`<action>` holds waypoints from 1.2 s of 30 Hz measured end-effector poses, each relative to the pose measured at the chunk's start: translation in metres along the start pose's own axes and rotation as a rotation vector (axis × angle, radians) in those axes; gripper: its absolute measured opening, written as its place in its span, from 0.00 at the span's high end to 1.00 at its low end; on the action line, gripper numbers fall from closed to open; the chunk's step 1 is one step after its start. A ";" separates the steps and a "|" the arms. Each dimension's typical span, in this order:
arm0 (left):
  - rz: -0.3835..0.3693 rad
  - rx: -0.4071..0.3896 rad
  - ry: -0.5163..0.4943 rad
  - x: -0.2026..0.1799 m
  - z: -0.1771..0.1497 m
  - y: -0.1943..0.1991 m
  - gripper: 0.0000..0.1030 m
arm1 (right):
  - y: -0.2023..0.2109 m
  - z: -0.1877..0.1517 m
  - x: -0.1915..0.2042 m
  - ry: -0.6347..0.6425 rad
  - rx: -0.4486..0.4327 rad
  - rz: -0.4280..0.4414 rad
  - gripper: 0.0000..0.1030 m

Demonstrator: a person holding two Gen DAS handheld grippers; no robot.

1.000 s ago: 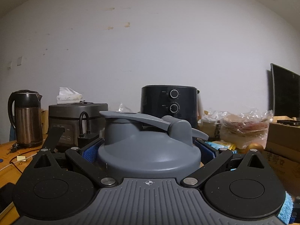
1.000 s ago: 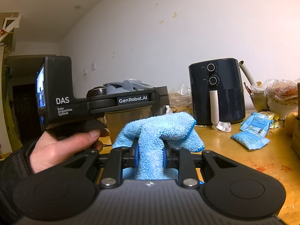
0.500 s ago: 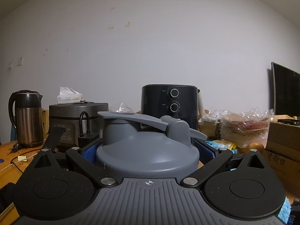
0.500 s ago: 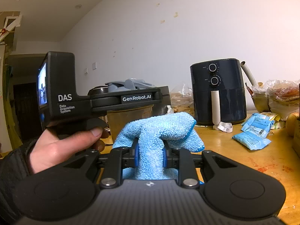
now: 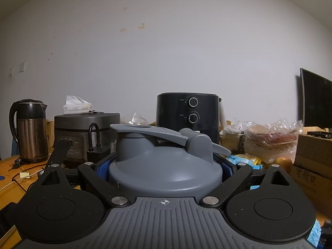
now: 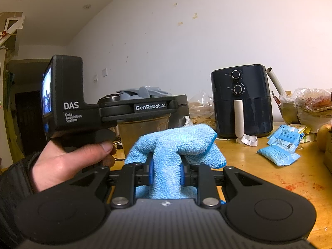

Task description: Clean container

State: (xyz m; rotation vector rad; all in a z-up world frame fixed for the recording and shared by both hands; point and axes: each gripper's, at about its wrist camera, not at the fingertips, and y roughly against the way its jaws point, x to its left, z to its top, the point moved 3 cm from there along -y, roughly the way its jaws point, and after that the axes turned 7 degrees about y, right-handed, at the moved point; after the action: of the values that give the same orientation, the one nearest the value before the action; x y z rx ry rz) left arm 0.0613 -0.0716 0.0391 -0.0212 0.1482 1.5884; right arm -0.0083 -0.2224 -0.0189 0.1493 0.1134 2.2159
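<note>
the wooden desk [image 6: 269, 172] carries clutter along the wall, a black air fryer with two dials [image 6: 241, 101] being the biggest piece, well apart from the work. nearer, the left hand-held gripper [image 5: 165, 164] is clamped around the task's thing, a clear plastic container with a grey flip-top lid [image 5: 164, 161], its blue pads pressing either side just under the lid; in the right wrist view the container stands upright with its body hanging below the gripper's frame. the right hand-held gripper [image 6: 165, 173] is clenched on a bunched light blue microfibre cloth [image 6: 176, 145], which sits just in front of the container wall, whether touching i cannot tell. to wipe well, i judge the left grip should stay firm and level while the cloth's free fold, not the fingers, meets the wall.
</note>
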 end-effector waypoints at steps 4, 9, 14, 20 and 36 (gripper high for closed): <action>-0.008 0.003 -0.002 0.001 0.001 -0.001 0.07 | 0.002 0.000 0.001 0.000 0.001 0.001 0.80; -0.031 0.006 -0.007 0.004 0.002 -0.004 0.07 | 0.002 -0.001 0.002 -0.001 0.002 0.002 0.80; -0.053 0.009 -0.012 0.006 0.002 -0.006 0.07 | 0.003 -0.001 0.003 -0.001 0.004 0.003 0.80; -0.089 0.015 -0.017 0.010 0.001 -0.008 0.07 | 0.004 -0.001 0.004 -0.001 0.005 0.004 0.80; -0.225 0.023 -0.027 0.020 0.001 -0.014 0.07 | 0.002 0.000 0.006 0.002 0.007 0.006 0.80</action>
State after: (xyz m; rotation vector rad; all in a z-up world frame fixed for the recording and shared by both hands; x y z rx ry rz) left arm 0.0747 -0.0511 0.0369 0.0019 0.1383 1.3617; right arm -0.0137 -0.2193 -0.0186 0.1512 0.1228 2.2221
